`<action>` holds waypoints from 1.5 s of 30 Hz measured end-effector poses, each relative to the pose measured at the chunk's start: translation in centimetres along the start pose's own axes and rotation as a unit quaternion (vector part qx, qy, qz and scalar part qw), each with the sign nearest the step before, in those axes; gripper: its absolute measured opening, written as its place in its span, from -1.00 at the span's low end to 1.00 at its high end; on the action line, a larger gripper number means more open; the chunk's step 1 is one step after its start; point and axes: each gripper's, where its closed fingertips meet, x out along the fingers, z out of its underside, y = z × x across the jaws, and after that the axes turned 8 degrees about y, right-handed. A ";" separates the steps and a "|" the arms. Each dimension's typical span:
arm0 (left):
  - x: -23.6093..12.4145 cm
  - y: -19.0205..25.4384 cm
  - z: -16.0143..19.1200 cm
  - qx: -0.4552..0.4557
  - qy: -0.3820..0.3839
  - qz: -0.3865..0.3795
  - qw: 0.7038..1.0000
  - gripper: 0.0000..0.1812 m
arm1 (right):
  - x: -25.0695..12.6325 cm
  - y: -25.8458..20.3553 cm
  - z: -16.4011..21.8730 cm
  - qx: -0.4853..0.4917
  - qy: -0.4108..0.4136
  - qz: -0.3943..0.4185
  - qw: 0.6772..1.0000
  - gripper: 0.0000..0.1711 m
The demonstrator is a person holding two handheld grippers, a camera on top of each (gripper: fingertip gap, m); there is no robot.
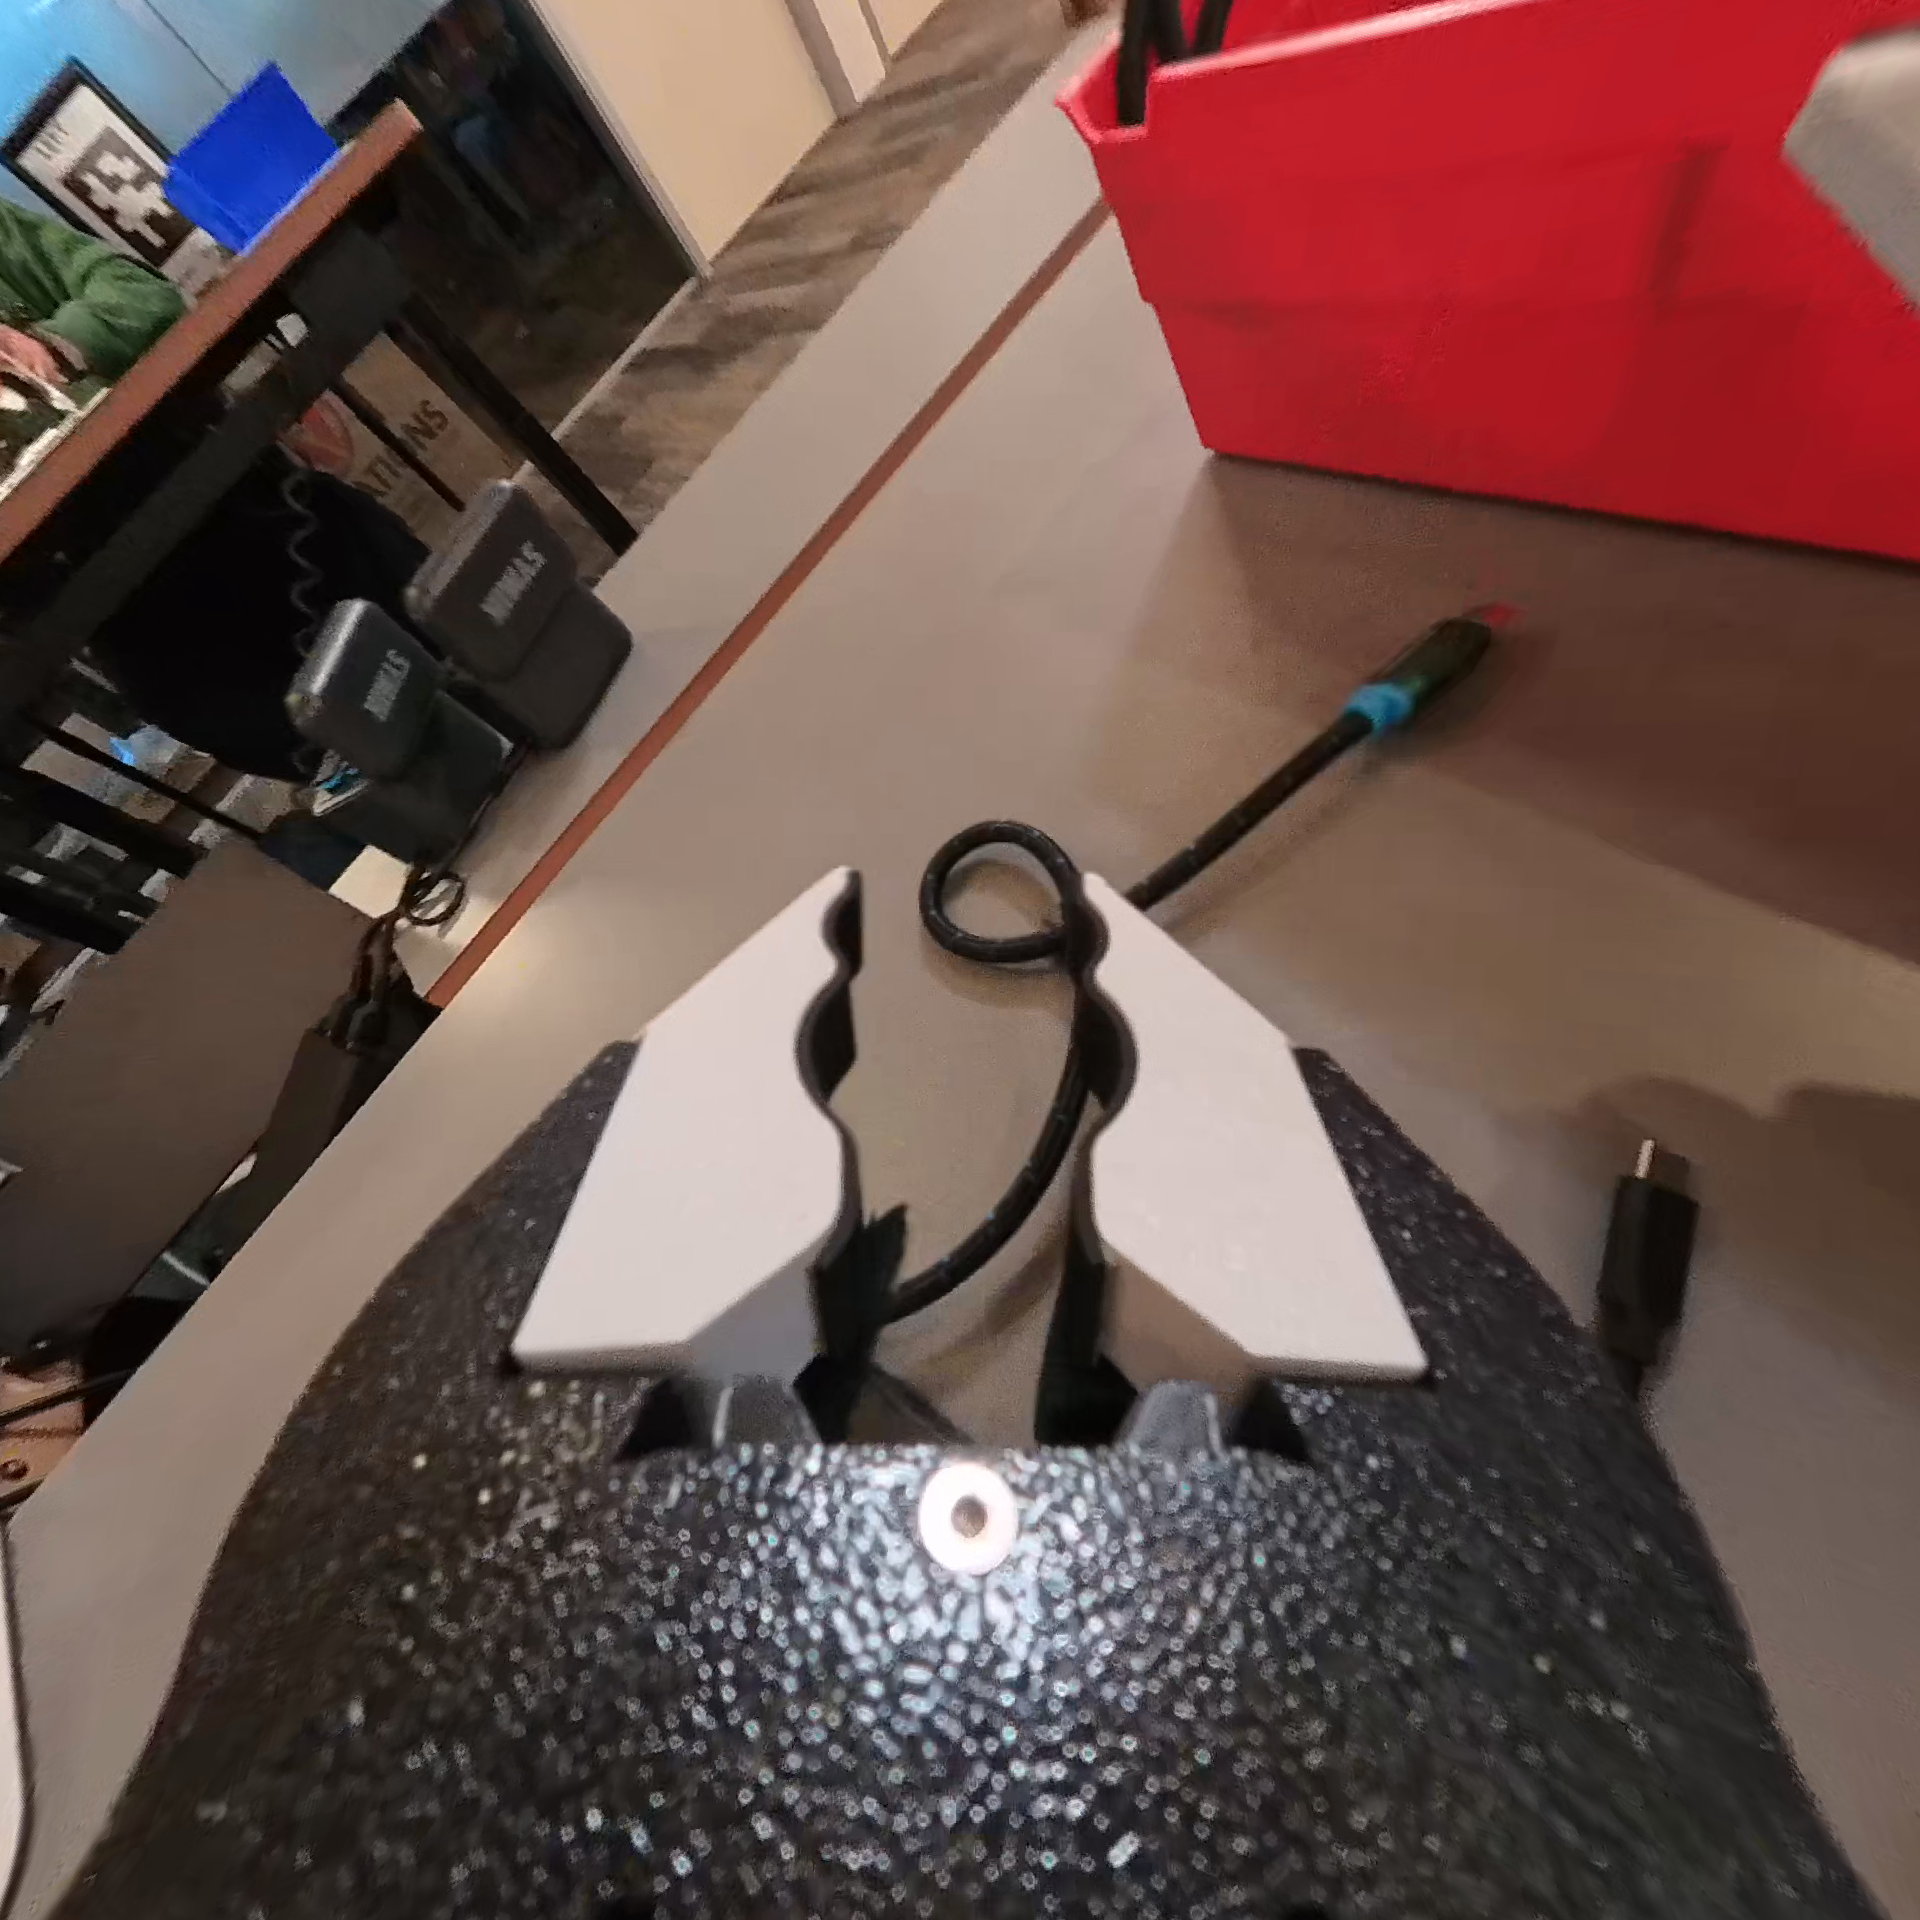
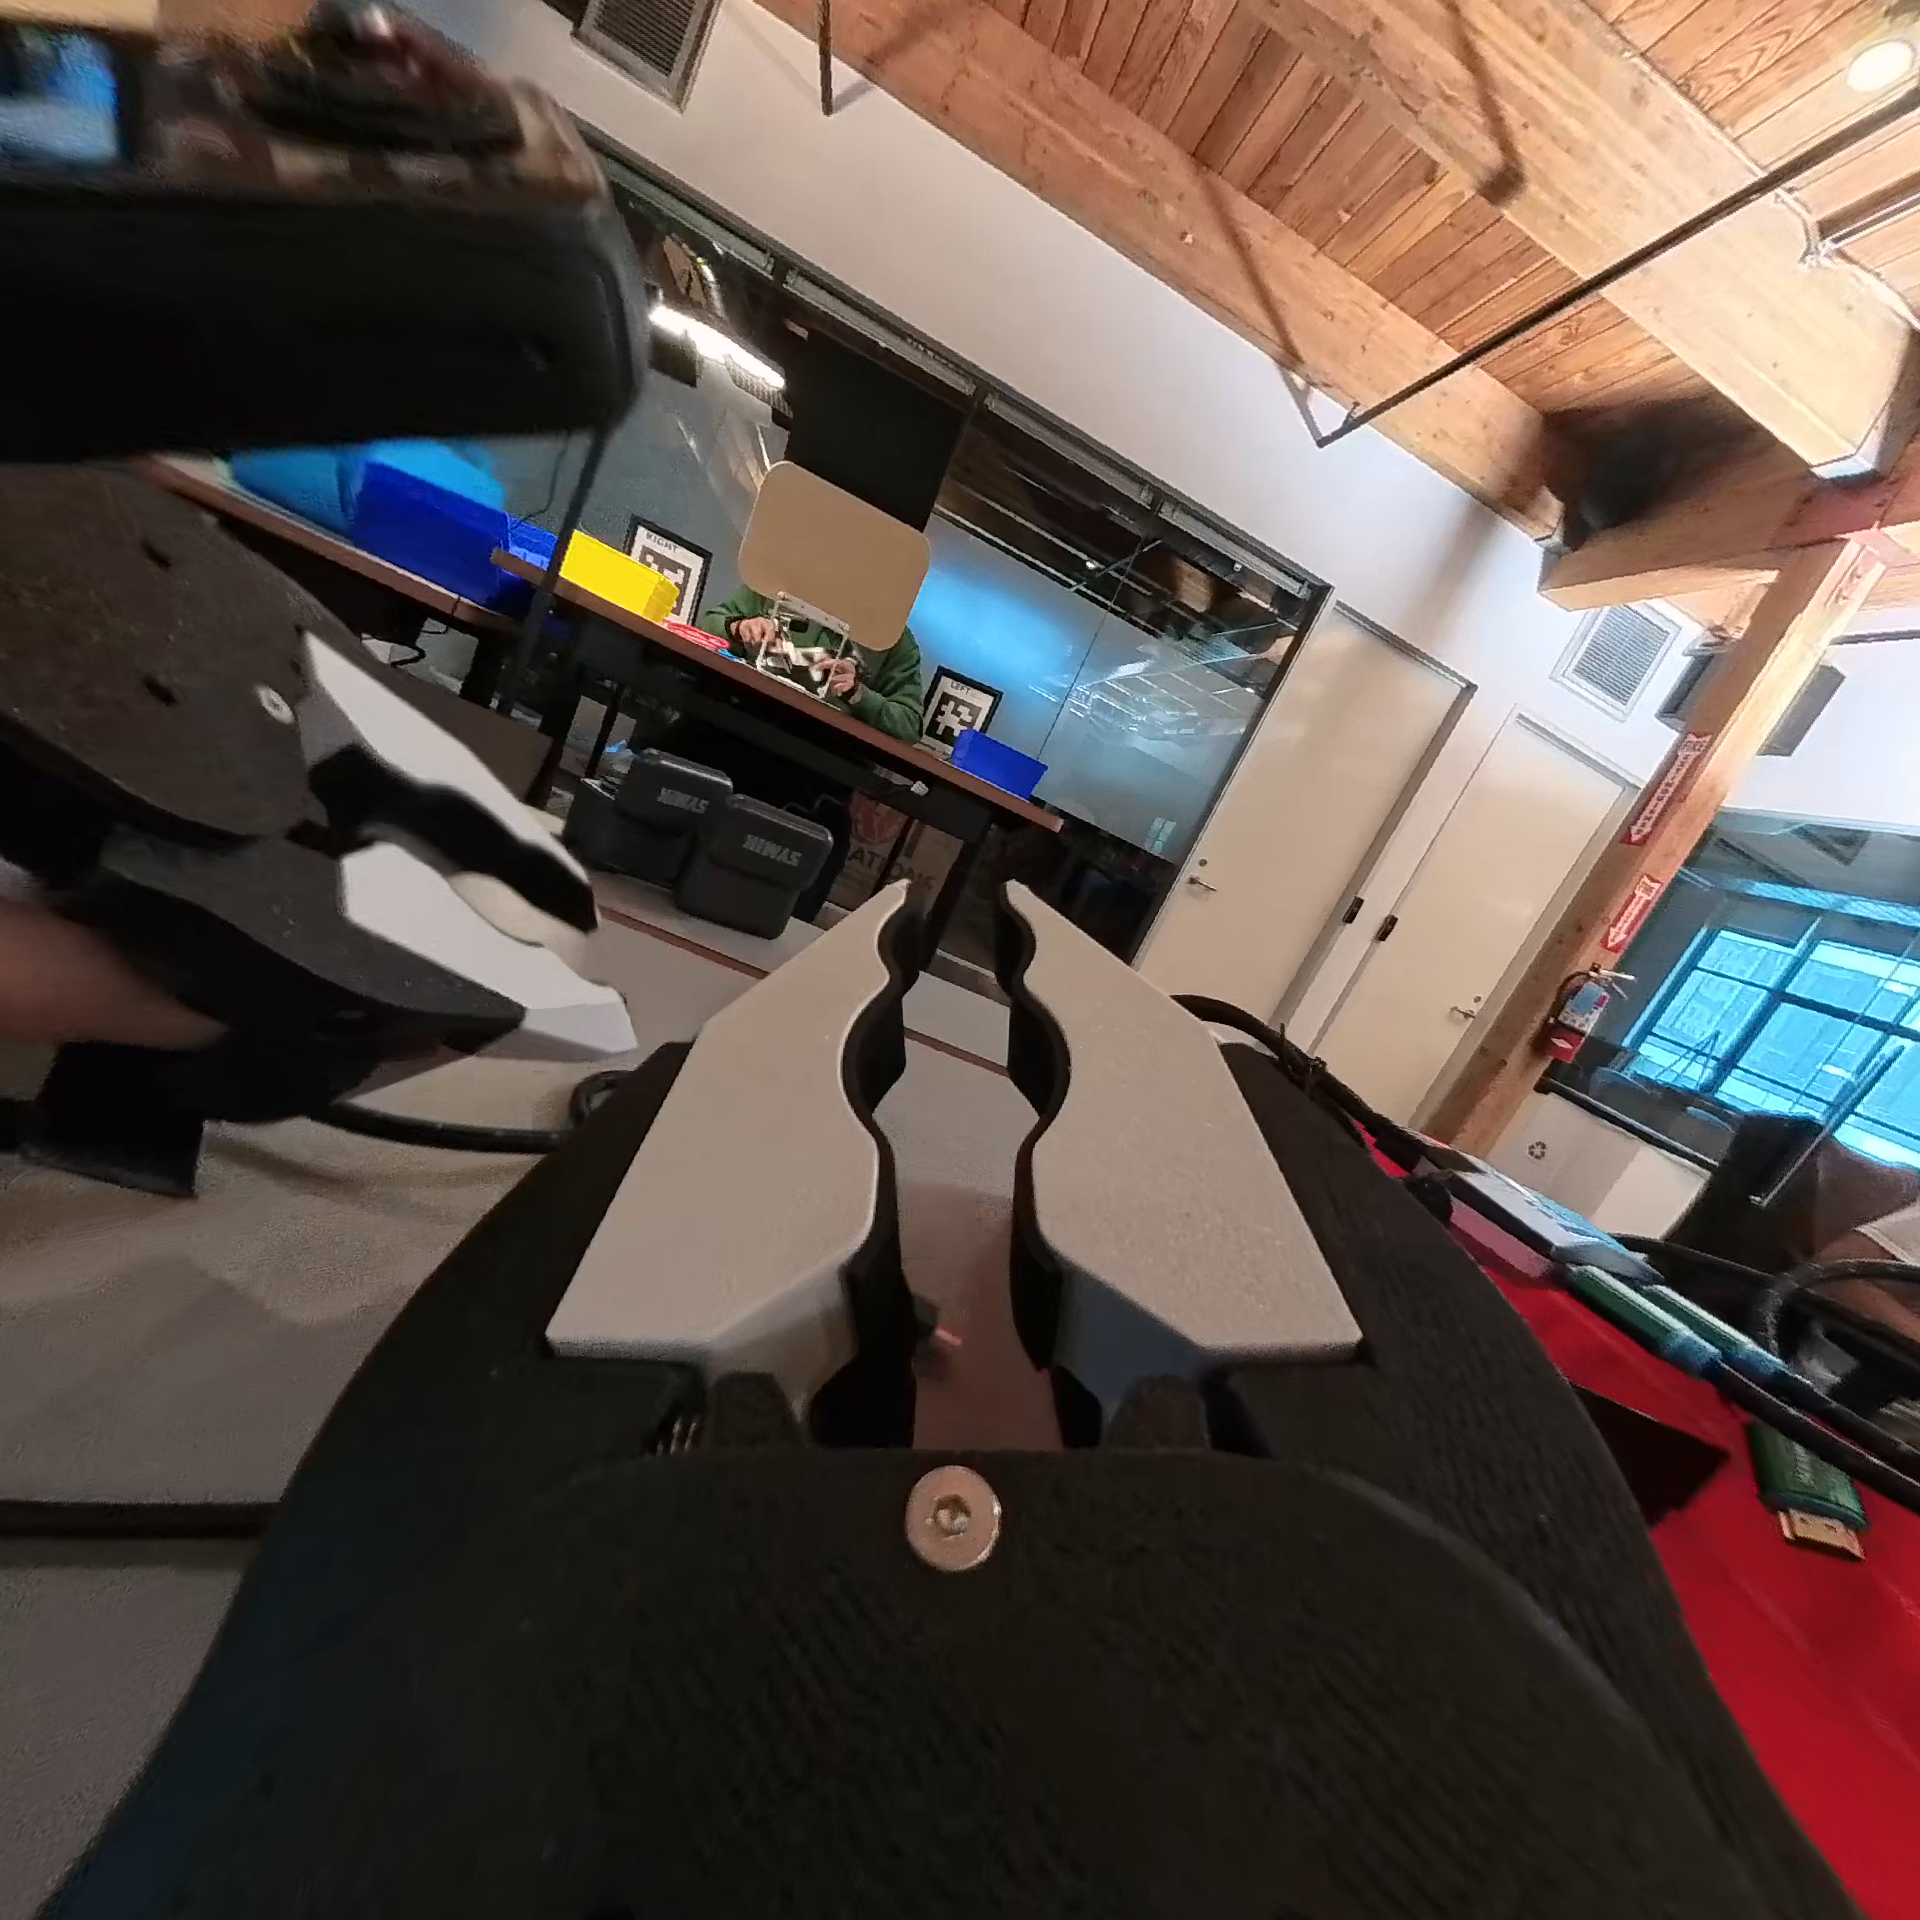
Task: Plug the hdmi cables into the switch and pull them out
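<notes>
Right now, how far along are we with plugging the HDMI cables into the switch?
Nothing looks plugged in yet. On the table, a black cable with a blue collar lies loose, its looped part between the fingers of the open left gripper, not gripped. The right gripper is open and empty beside the red bin, where another connector sits. I cannot pick out the switch; every plugging and unplugging remains.

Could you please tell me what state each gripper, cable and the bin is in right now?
left gripper: open, empty, above the cable loop.
right gripper: open, empty.
black cable: lying unplugged on the table, looped near the gripper.
green HDMI plug: unplugged, lying in the bin.
red bin: upright, holding cables.
</notes>
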 end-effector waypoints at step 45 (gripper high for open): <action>-13.8 -12.9 5.1 -0.224 0.146 -0.168 0.949 -0.49 | -0.6 -23.8 5.3 0.166 -0.443 -0.382 0.794 -0.17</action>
